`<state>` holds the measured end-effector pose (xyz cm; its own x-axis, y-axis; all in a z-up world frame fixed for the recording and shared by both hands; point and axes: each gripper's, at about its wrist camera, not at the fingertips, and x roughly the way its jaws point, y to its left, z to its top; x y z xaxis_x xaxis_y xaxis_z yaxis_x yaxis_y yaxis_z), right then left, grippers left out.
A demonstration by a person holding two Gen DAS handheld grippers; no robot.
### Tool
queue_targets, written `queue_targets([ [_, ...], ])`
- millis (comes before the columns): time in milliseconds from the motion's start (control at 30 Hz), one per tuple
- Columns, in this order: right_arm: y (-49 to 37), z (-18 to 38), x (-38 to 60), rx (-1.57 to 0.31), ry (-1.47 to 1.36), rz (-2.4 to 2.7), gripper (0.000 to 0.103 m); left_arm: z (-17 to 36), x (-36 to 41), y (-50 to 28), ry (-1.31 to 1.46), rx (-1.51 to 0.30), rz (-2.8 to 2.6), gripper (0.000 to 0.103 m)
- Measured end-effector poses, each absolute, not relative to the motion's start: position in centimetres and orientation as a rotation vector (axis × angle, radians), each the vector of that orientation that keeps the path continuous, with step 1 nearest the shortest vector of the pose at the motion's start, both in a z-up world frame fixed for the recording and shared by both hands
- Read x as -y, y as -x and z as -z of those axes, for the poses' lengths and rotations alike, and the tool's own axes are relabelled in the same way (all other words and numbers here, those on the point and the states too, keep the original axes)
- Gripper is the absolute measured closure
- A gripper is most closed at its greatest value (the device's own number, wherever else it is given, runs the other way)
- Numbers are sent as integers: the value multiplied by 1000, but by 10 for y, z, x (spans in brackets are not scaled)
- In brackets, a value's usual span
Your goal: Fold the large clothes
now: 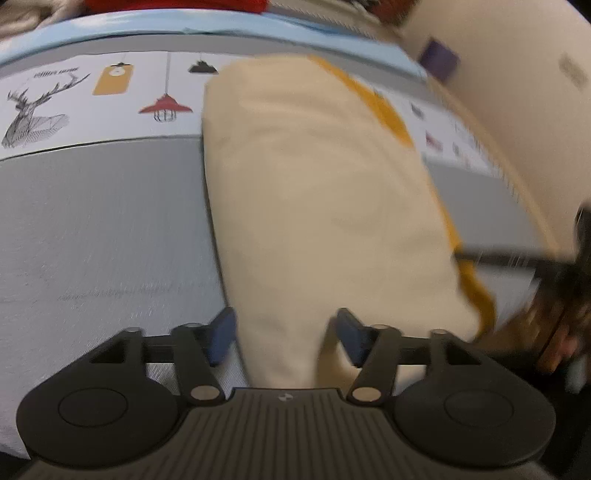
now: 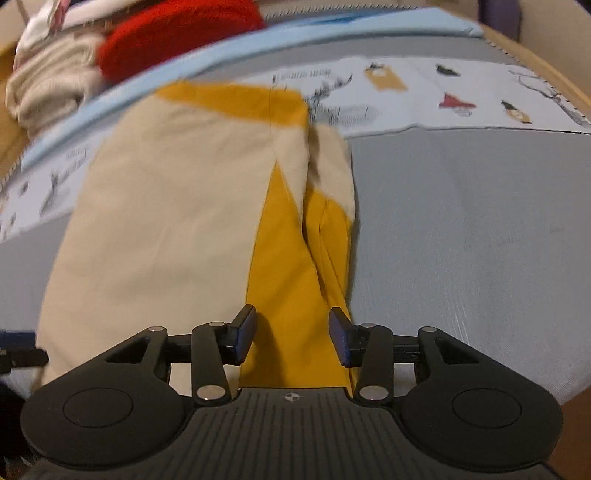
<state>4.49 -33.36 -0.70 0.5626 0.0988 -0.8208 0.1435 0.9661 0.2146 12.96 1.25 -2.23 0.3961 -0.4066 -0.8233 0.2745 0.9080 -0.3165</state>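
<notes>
A cream and mustard-yellow garment [image 1: 317,192] lies folded lengthwise on the grey bed cover [image 1: 103,229]. My left gripper [image 1: 284,336] is open, its blue pads [image 1: 221,336] either side of the garment's near cream end. In the right wrist view the same garment [image 2: 177,206] shows its mustard panel [image 2: 291,266] running toward me. My right gripper [image 2: 291,339] is open, its pads [image 2: 245,332] straddling the mustard strip's near end. Both views are blurred by motion. The right gripper appears dark at the right edge of the left wrist view [image 1: 569,266].
A printed strip with a deer and lamps [image 1: 48,107] crosses the bed behind the garment. A light blue sheet edge [image 2: 258,40] lies beyond it. A red garment [image 2: 177,33] and a cream pile [image 2: 48,88] sit at the back. A wooden bed frame [image 1: 498,122] runs along the right.
</notes>
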Motion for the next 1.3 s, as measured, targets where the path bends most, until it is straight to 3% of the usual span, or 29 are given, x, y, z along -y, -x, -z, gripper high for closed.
queue_targets([
  [33,-48,10,336,-979,-290,40,48,19,-15,-139,174,-1079,422,25],
  [300,-66,32,346,-1046,-436,81,41,55,-45,-249,525,-1153,353,21],
  [400,-66,36,348,-1055,-472,87,41,86,-51,-281,651,-1183,370,12],
  [667,-69,40,351,-1061,-505,77,41,121,-33,-313,819,-1137,443,11],
  [733,-70,40,350,-1058,-516,83,41,119,-28,-314,812,-1116,434,19],
  [800,-72,40,348,-1048,-516,94,48,111,-25,-316,790,-1092,426,36],
  [867,-75,39,344,-1034,-515,95,60,99,-26,-321,777,-1070,441,46],
  [900,-77,38,340,-1028,-508,98,72,93,-27,-323,772,-1061,446,48],
  [933,-80,37,336,-1021,-503,99,80,86,-29,-324,767,-1056,446,48],
  [1000,-86,34,325,-1000,-497,98,86,72,-38,-329,762,-1038,433,48],
  [1200,-118,27,285,-921,-519,45,93,34,-100,-351,723,-946,343,47],
  [1300,-135,20,254,-871,-490,-22,93,29,-136,-359,690,-942,244,34],
])
